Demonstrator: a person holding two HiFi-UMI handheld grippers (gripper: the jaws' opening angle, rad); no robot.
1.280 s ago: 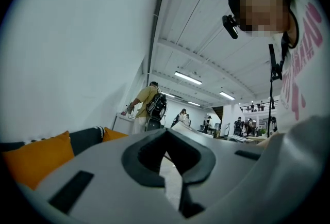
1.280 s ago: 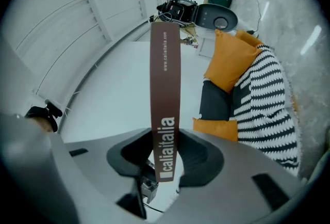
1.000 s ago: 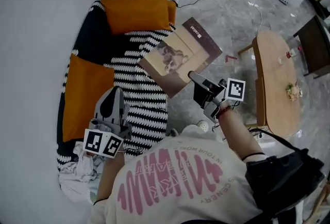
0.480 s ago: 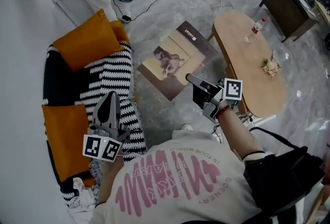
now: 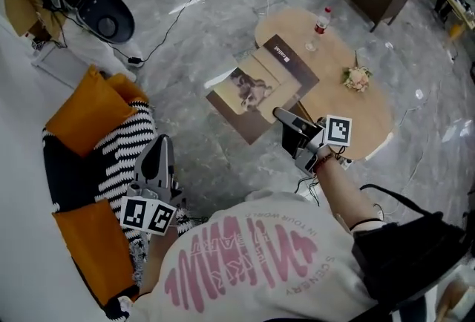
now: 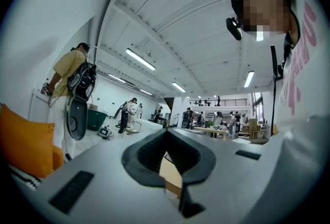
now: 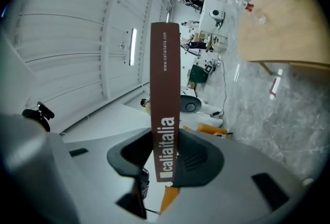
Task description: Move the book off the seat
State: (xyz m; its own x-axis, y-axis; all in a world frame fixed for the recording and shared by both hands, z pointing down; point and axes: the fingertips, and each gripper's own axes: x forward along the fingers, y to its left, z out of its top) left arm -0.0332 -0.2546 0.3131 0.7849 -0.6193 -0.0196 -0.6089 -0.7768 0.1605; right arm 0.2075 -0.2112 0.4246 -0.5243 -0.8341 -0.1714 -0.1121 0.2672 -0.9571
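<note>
Found the right tool (image 5: 280, 117) clenched on the near edge of the book (image 5: 256, 87), cover up, clear of the seat (image 5: 111, 165) and over the floor at the left end of the wooden counter (image 5: 371, 116), far corner overlapping that counter's top. Read "caliaitalia" in white down the brown spine between the jaws, smaller "www.caliaitalia.com" further along it; noted a white label on the cover's brown strip, too small to read. Logged the left tool (image 5: 160, 144) pinched together at the tips on nothing, well left of the counter, beside the striped seat.
</note>
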